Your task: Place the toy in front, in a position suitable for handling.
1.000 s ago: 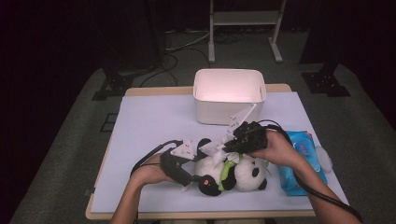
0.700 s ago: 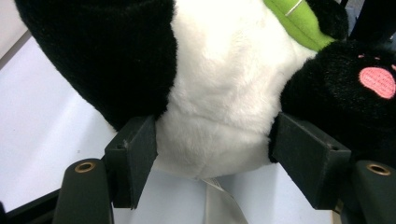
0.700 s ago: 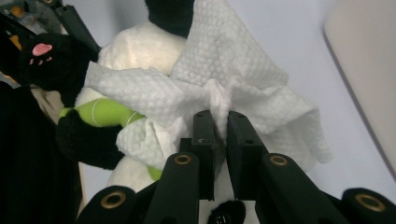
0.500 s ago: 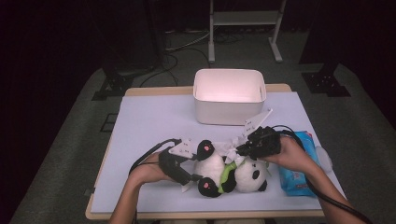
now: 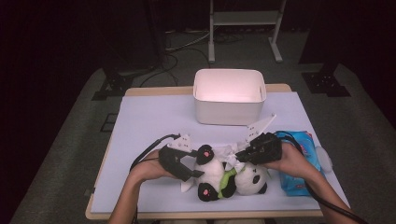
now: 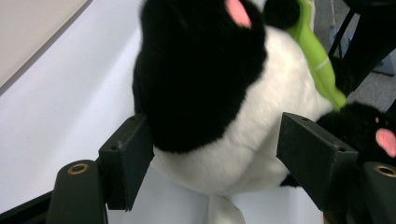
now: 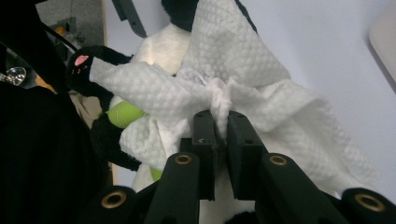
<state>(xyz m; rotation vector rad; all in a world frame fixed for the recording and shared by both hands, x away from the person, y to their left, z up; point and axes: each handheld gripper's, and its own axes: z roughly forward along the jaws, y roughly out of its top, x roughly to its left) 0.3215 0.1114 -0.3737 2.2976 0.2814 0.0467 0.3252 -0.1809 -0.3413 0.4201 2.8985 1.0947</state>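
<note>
Plush panda [image 5: 224, 175] lies near the front edge of the surface [image 5: 149, 121], a green strip across its middle.

Left gripper [image 5: 189, 171] sits at the panda's left side. In the left gripper view its jaws are spread, the toy's black-and-white body [image 6: 210, 107] between them; one jaw looks to brush the fur, the other stands off from it. The jaws have just been opening, the panda between them throughout.

Right gripper [image 5: 240, 156] is over the toy's upper right. In the right gripper view its jaws are nearly pressed together, pinching a bunched fold of a white wet wipe [image 7: 224, 93] (embossed texture) that drapes over the panda's white belly. Whether the wipe actually presses on the fur there is hard to say from this angle.

White bin [image 5: 229, 95] stands behind the toy, mid-surface. Blue wipe packet [image 5: 299, 179] lies just right of the right hand [image 5: 294, 161].
</note>
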